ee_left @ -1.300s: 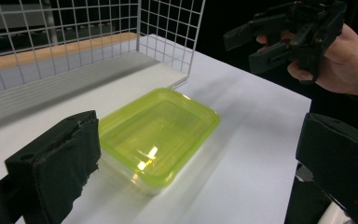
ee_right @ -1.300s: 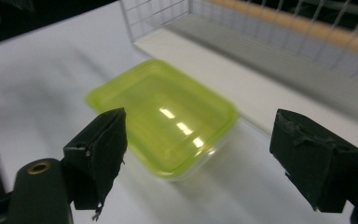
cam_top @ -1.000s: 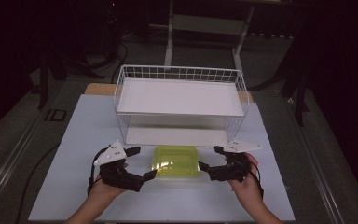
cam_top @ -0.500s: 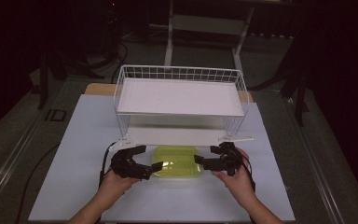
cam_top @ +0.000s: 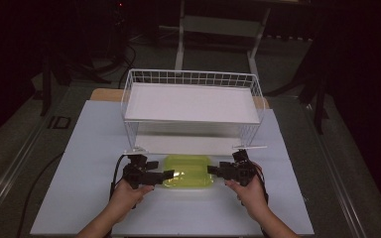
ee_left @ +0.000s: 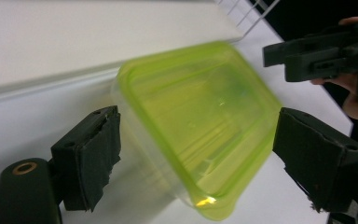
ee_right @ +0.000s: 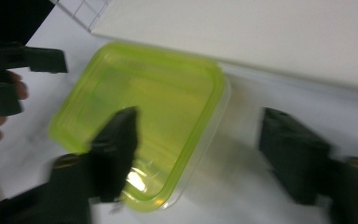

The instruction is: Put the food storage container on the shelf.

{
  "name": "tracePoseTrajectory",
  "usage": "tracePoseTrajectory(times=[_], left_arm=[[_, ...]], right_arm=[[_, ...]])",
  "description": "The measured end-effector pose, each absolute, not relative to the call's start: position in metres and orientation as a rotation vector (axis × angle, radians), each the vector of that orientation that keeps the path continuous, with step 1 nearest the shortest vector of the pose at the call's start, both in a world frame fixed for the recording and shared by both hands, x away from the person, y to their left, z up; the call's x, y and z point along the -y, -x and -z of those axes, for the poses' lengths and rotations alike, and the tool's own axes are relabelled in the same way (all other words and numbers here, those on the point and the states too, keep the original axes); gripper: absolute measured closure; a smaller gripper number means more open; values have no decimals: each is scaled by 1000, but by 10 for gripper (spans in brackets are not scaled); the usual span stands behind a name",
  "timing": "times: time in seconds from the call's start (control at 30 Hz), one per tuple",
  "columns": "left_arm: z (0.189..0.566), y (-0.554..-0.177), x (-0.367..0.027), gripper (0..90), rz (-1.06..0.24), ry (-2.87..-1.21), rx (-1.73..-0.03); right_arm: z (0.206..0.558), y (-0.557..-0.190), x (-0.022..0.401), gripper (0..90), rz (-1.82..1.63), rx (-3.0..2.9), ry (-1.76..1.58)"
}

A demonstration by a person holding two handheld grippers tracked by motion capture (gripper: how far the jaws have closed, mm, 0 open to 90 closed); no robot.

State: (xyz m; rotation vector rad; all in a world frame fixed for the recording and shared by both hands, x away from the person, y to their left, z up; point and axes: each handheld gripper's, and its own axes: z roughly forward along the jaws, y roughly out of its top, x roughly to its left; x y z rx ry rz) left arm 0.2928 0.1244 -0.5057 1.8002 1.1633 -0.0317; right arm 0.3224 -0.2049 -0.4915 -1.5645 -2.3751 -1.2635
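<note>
Both grippers have closed in on the green-lidded container (cam_top: 188, 171) lying near the wire rack (cam_top: 191, 106): your left gripper (cam_top: 167, 174) and right gripper (cam_top: 213, 170) gape wide at its ends. Squeeze unevenly and it may skid away.

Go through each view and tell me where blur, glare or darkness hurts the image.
High view: surroundings beyond the white table sink into darkness. Left gripper view: green-lidded container slightly smeared, small glare at its near corner. Right gripper view: heaviest motion blur, jaws smeared, glare on the lid.
</note>
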Motion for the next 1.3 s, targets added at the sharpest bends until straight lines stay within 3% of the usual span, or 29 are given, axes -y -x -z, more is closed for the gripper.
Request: tracePoseTrajectory(times=[0.03,0.13,0.2,0.23,0.4,0.57,0.83,1.3], left_arm=[[512,-295,-126,253,47,-1794,-1226],[516,-299,-131,400,64,-1753,-1308],[518,-301,-134,422,67,-1745,-1332],[520,-302,-135,485,78,-1742,-1331],[522,-304,-135,598,124,-1754,-1320],[523,-305,-131,677,167,-1757,-1324],[518,-299,-124,692,98,-1815,-1315],[515,-285,-120,727,44,-1812,-1313]], right_arm=[[496,-323,202,406,1228,2373,1566],[500,-322,199,438,1205,2384,1574],[500,-322,198,454,1202,2393,1577],[501,-322,197,464,1200,2389,1578],[503,-324,196,546,1161,2388,1609],[507,-325,195,589,1143,2363,1612],[502,-318,189,704,1148,2363,1647],[499,-306,188,737,1183,2369,1665]])
